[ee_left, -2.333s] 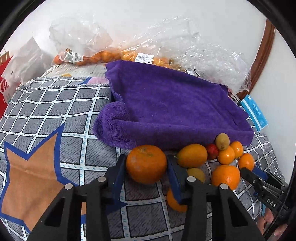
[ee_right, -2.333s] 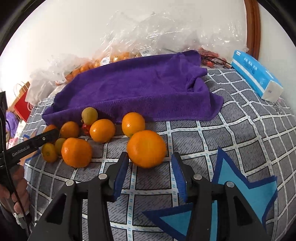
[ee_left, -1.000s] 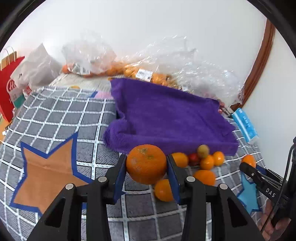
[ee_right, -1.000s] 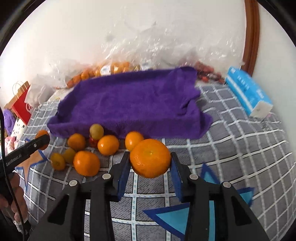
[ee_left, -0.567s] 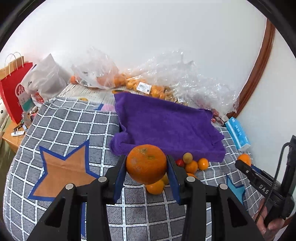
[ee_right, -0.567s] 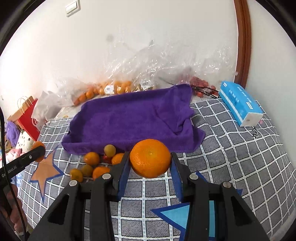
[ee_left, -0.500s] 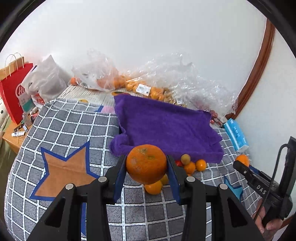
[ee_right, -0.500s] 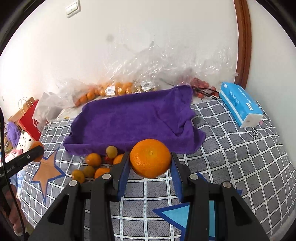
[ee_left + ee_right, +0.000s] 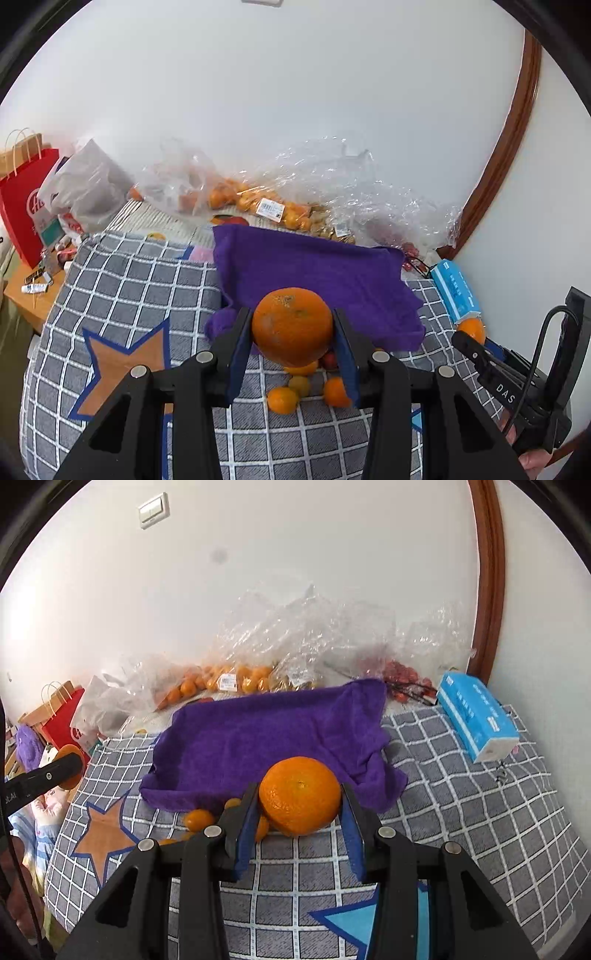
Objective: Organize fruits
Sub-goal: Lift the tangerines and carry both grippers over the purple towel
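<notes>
My left gripper (image 9: 293, 332) is shut on a large orange (image 9: 291, 325) and holds it high above the bed. My right gripper (image 9: 299, 805) is shut on another large orange (image 9: 299, 794), also raised. A purple towel (image 9: 314, 280) lies spread on the checked blanket; it also shows in the right wrist view (image 9: 266, 738). Several small oranges and kumquats (image 9: 282, 400) lie in a cluster on the blanket at the towel's near edge, partly hidden behind the held oranges. The right gripper shows at the right in the left wrist view (image 9: 476, 343).
Clear plastic bags of oranges (image 9: 258, 203) and other fruit line the wall behind the towel. A blue tissue pack (image 9: 476, 716) lies at the right. A red paper bag (image 9: 26, 206) and a grey bag stand at the far left. The checked blanket (image 9: 480, 812) covers the bed.
Both grippers have risen and pulled back with their oranges; the towel and the loose fruit look smaller and farther below. Earlier, each gripper closed on its orange.
</notes>
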